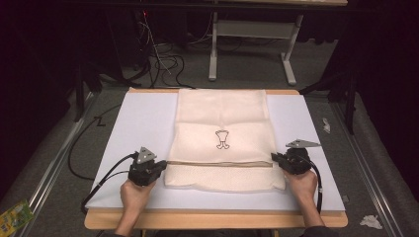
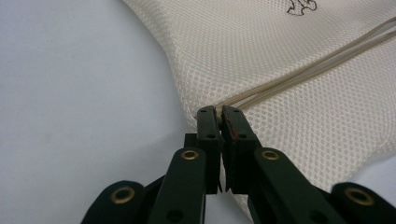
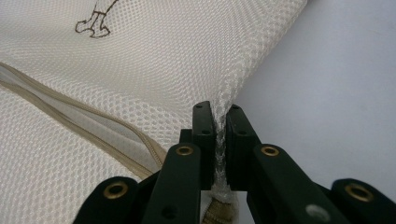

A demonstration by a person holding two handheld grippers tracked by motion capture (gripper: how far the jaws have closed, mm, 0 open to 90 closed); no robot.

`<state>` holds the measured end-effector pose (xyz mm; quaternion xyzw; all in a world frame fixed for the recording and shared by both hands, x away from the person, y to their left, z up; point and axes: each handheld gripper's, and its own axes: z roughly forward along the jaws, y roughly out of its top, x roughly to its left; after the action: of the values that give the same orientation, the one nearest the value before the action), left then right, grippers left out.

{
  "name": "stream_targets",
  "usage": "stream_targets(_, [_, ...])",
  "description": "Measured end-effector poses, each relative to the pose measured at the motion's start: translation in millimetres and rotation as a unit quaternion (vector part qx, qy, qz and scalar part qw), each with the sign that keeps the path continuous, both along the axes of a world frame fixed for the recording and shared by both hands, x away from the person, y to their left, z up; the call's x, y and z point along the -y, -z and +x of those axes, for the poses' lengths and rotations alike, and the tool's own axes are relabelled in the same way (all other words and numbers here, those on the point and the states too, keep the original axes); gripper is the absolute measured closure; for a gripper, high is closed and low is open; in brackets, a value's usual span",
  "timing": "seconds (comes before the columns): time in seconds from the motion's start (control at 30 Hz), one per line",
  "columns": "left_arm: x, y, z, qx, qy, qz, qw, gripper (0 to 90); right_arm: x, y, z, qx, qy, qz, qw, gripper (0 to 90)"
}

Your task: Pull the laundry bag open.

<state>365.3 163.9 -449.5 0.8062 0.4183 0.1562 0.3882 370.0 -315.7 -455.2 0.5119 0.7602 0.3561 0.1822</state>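
Nearest to the camera, two hands come in from the bottom edge, each one holding a gripper. The left gripper (image 1: 160, 167) has its fingers (image 2: 208, 126) closed on the left edge of the mesh bag (image 1: 222, 128), at the end of the zipper (image 1: 220, 163). The right gripper (image 1: 276, 159) has its fingers (image 3: 203, 126) closed on the right edge, with the mesh bunched between them.

The cream mesh bag lies flat in the middle of the surface (image 1: 138, 123). Its long axis runs from the near side to the far side, and its far end reaches the far edge of the surface. The zipper runs across it, left to right, near the close end. A small dark printed figure (image 1: 222, 139) is in the centre, standing upright as the high view shows it.

The surface is a white sheet on a wooden board (image 1: 212, 219). Around it is grey carpet (image 1: 247, 74); behind are cables (image 1: 163, 59) and a grey table frame (image 1: 252, 44) in a dark room.
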Motion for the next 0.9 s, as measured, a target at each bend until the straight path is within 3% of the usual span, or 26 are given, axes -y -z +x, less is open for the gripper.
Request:
stream_targets(0.27, [1.8, 2.3, 1.9, -0.008, 0.002, 0.004, 1.0, 86.1, -0.4, 1.6, -0.5, -0.008, 0.0, -0.001, 1.0, 80.0])
stream_targets(0.57, [5.3, 5.6, 2.2, -0.002, 0.004, 0.003, 1.0, 84.7, -2.8, 1.2, -2.6, -0.003, 0.001, 0.0, 1.0, 73.5])
stream_targets(0.67, [0.9, 0.5, -0.6, 0.015, 0.004, -0.002, 0.9999, 78.2, -2.0, -3.1, -5.5, 0.004, 0.007, -0.001, 1.0, 64.0])
stream_targets(0.77, [-1.1, -3.0, -2.5, 0.025, 0.005, -0.009, 0.9996, 74.2, -2.0, -5.5, -6.9, 0.009, 0.01, 0.001, 0.9999, 60.2])
stream_targets(0.8, [-3.8, -6.3, -4.1, 0.037, 0.001, -0.015, 0.9992, 70.9, -2.8, -9.1, -8.7, 0.022, 0.011, -0.004, 0.9997, 58.7])
stream_targets(0.9, [-7.9, -10.6, -5.0, 0.048, -0.006, -0.019, 0.9987, 68.7, -3.6, -13.8, -11.2, 0.037, 0.019, -0.003, 0.9991, 58.2])
